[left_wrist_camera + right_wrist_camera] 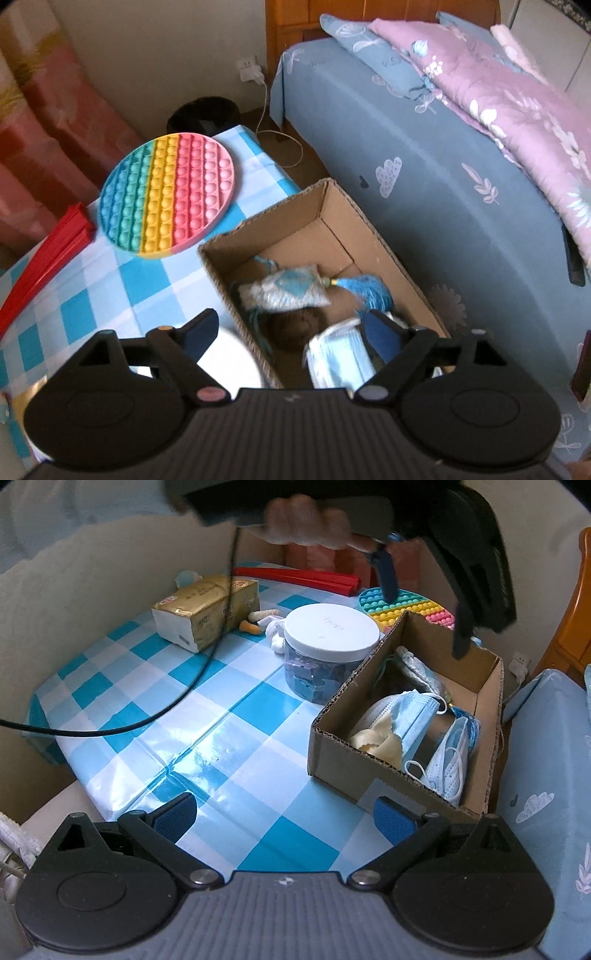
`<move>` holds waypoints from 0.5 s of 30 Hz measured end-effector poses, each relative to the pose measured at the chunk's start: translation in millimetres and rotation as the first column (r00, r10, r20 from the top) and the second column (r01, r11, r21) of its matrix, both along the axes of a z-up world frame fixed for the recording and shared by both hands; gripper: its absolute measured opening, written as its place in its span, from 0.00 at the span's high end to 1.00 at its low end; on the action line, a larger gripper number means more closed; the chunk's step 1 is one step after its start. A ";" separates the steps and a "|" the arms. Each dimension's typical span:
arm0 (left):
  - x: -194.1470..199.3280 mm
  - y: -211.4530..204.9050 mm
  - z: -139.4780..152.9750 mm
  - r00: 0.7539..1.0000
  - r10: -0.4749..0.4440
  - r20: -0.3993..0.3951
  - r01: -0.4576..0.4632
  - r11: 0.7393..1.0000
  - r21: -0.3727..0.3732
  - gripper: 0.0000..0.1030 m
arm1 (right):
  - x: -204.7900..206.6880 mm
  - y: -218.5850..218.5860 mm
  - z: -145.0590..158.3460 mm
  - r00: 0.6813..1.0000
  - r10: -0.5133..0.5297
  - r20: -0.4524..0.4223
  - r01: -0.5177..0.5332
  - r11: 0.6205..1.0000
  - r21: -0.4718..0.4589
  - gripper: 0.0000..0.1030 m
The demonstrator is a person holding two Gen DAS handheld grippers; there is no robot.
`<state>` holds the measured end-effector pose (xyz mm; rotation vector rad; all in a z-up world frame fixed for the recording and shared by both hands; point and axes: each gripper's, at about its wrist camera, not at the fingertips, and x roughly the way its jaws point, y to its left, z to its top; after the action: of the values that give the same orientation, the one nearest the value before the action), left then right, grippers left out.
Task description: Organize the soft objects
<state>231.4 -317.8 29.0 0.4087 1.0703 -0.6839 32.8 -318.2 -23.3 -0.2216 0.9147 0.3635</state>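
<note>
Blue-and-white checked cloth is covering the bench (pixel 229 716), which is standing beside a bed (pixel 461 192) dressed in blue sheets and a pink floral quilt (pixel 498 92). At the bench's edge nearest the bed, an open cardboard box (pixel 332 749) is holding the soft objects.

Left wrist view: the left hand-held gripper (pixel 291 332) is hovering over the box with its jaws spread wide and nothing between them. Only this view is showing the far end of the box, where an embroidered sachet (pixel 288 291) with a blue tassel (pixel 369 291) is lying above a brown round object (pixel 291 328), too blurred to identify. A rainbow bubble pad (pixel 168 195) is resting flat on the cloth just beside the box, next to red strips (pixel 51 247).

Right wrist view: the right hand-held gripper (pixel 282 818) is hanging low over the bare cloth, jaws likewise wide apart and holding nothing. Only this view is revealing the near end of the box, where blue face masks (pixel 413 716) and a cream cloth (pixel 380 742) are lying crumpled together, one mask leaning against the box wall. Also seen only here: a white-lidded jar (pixel 332 631) touching the box's side, a tissue pack (pixel 207 609) well apart from it, and the left hand-held gripper overhead.
</note>
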 end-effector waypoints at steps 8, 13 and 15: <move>-54.4 71.5 8.4 0.995 0.051 0.090 -0.045 0.997 -0.063 0.09 | -7.2 12.8 3.6 0.997 -0.074 0.012 0.073 0.997 0.017 0.00; -85.5 121.5 7.1 0.980 0.120 0.156 -0.104 0.989 -0.107 0.08 | -11.0 27.5 5.9 0.994 -0.105 0.031 0.106 0.994 -0.007 0.00; -95.7 140.2 4.8 0.974 0.147 0.171 -0.128 0.984 -0.122 0.07 | -12.3 33.3 6.9 0.993 -0.114 0.039 0.115 0.993 -0.010 0.00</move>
<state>135.6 -177.6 33.8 0.2921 0.8768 -0.5682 20.6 -284.9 -16.5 -0.1858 0.8876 0.2465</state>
